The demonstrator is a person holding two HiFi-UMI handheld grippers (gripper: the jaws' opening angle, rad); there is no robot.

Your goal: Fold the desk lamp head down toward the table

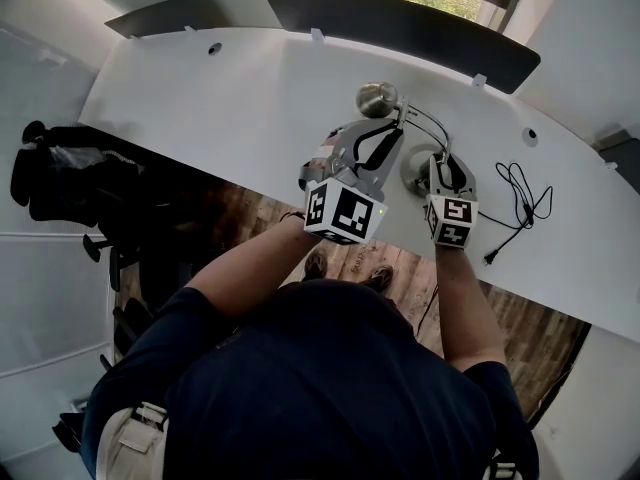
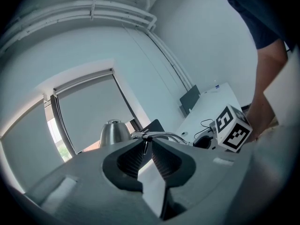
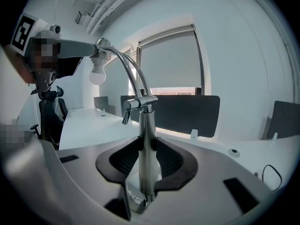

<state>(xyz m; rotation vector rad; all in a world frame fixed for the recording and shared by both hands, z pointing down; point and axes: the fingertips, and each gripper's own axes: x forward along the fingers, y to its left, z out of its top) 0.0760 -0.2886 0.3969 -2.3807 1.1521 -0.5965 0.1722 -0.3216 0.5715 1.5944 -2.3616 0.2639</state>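
Note:
A silver desk lamp stands on the white desk [image 1: 200,108]. Its metal head [image 1: 378,98] is raised on curved thin arms above the round base [image 1: 412,173]. My left gripper [image 1: 392,126] is shut on the thin arm just behind the head [image 2: 114,132], and a slim rod shows between its pads [image 2: 154,159]. The right gripper [image 1: 440,163] is lower and shut on the upright lamp post [image 3: 148,144], with a pad touching each side. In the right gripper view the white bulb [image 3: 97,75] hangs at upper left, under the left gripper.
A black cable with a plug [image 1: 520,203] lies on the desk to the right of the lamp. Dark divider panels [image 1: 400,23] line the desk's far edge. A black office chair [image 1: 60,168] stands at left. The person stands at the desk's near edge.

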